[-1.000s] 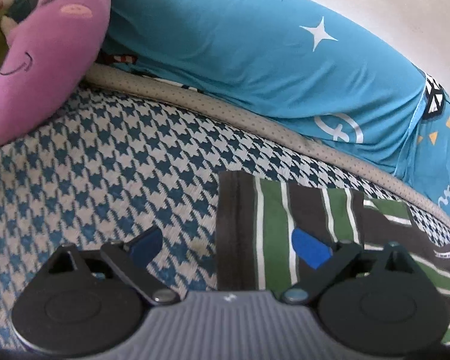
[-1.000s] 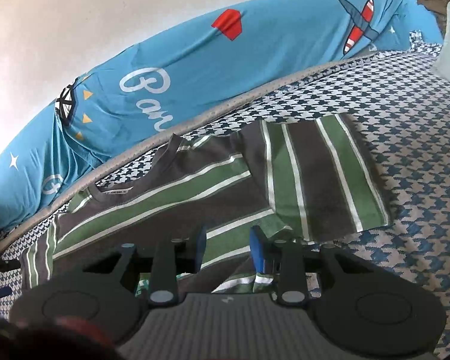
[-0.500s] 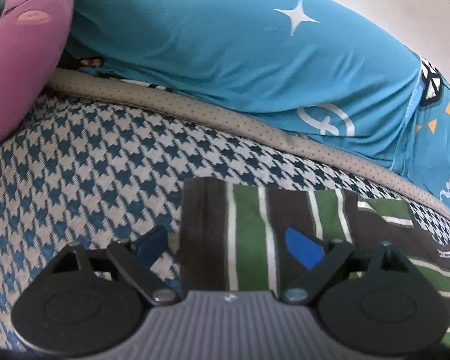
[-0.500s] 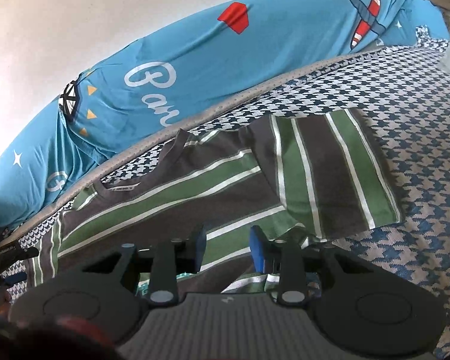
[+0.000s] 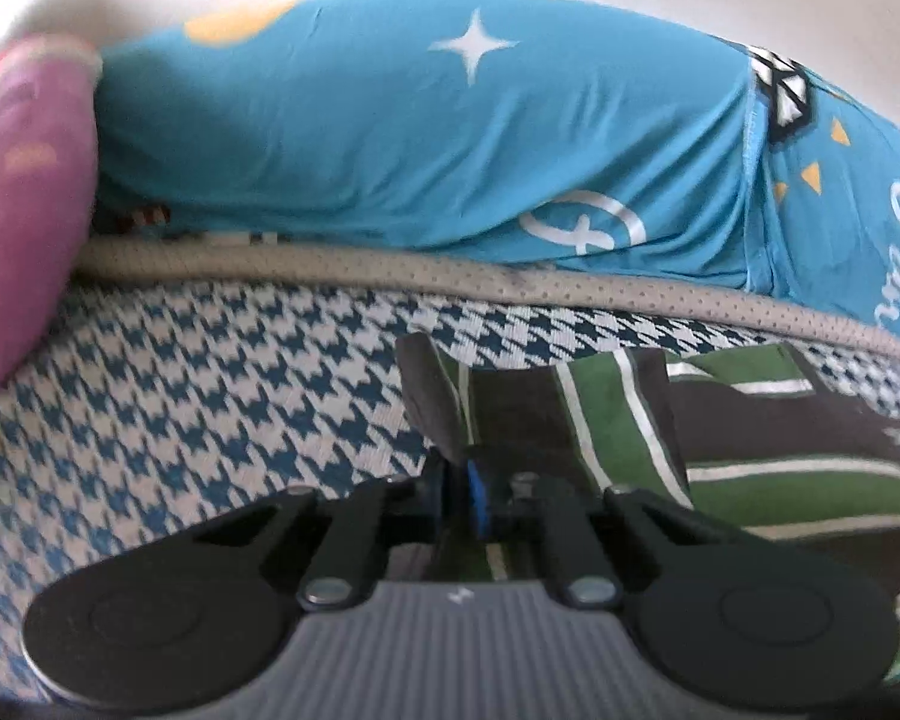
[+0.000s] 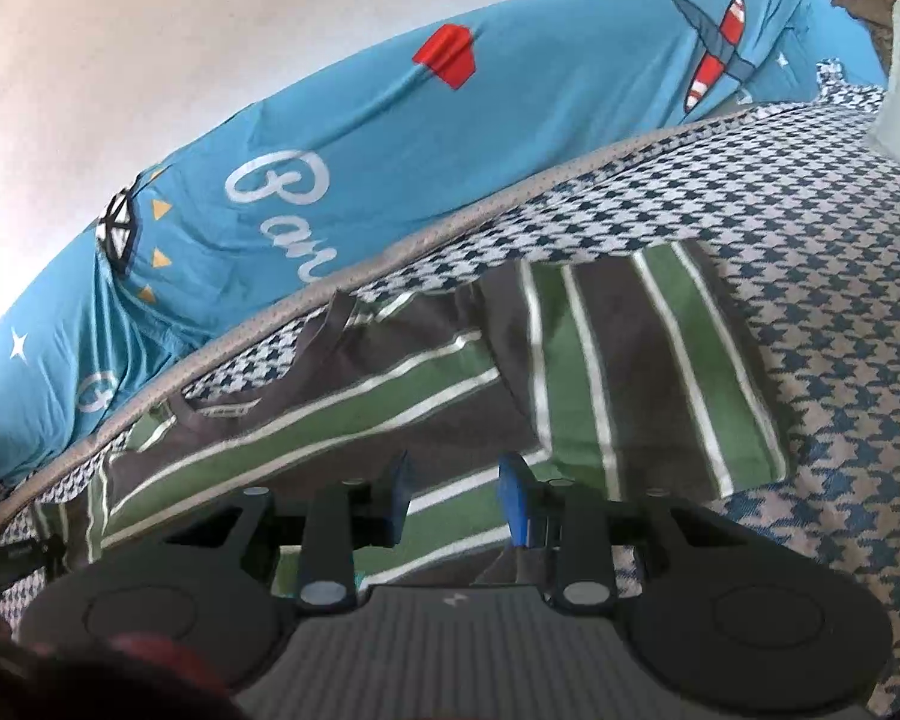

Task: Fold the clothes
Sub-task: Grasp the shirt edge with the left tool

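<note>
Nearest the left wrist camera, the left gripper (image 5: 457, 489) now has its jaws clamped on the edge of the striped shirt's sleeve (image 5: 444, 402); half a second ago they stood wide apart, straddling that flat edge. The sleeve edge now rises off the bed, so the sleeve fold looks ready to begin. The right gripper (image 6: 455, 495) hovers over the shirt's body as before, jaws apart, holding nothing. The striped shirt (image 6: 390, 402) lies spread on the houndstooth bed cover (image 6: 840, 360), its collar (image 6: 306, 354) toward the far side and its other sleeve (image 6: 642, 360) flat to the right. Bare cover lies left of the grasped sleeve, giving room. Farther off, a beige piped edge (image 5: 510, 285) and the blue printed bedding (image 5: 390, 150) bound the bed, with a purple plush (image 5: 18, 210) at far left.
</note>
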Demonstrator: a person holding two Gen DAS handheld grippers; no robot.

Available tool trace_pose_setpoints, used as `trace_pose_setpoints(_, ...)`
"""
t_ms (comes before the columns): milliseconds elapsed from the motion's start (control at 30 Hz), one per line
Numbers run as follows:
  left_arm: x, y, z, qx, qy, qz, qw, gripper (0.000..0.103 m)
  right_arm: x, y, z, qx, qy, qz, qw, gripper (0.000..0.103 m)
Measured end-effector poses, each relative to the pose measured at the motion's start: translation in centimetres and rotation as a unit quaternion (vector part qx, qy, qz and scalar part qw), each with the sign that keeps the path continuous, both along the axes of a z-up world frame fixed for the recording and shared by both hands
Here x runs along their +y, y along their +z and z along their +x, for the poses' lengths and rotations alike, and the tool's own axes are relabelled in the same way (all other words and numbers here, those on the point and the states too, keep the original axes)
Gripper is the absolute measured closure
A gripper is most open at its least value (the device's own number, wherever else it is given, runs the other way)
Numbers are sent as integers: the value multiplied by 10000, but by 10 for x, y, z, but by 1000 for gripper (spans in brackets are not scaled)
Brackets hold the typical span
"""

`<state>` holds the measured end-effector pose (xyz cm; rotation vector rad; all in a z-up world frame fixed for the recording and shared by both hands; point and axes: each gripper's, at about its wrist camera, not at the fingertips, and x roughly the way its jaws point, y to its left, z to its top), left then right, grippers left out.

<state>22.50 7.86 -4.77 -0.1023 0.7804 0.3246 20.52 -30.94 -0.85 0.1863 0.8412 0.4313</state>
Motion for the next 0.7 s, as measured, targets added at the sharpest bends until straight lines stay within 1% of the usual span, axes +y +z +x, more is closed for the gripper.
trace_pose_setpoints(133,-6,7,-4,-40,258,461,9986,96,-3,2,6,-37,-102,34,9999,71)
trace_pose_setpoints(300,-2,16,-10,-206,503,903,9944,96,-3,6,10,-188,-138,66,9997,71)
trace_pose_setpoints(467,11,13,-9,-113,766,1012,9918,96,0,7,16,-234,1,189,9995,71)
trace_pose_setpoints(633,31,4,-4,213,1235,861,9884,95,5,8,23,-226,339,285,9988,71)
trace_pose_setpoints(700,34,6,-6,227,1355,874,9867,92,7,6,26,-209,428,258,9985,71)
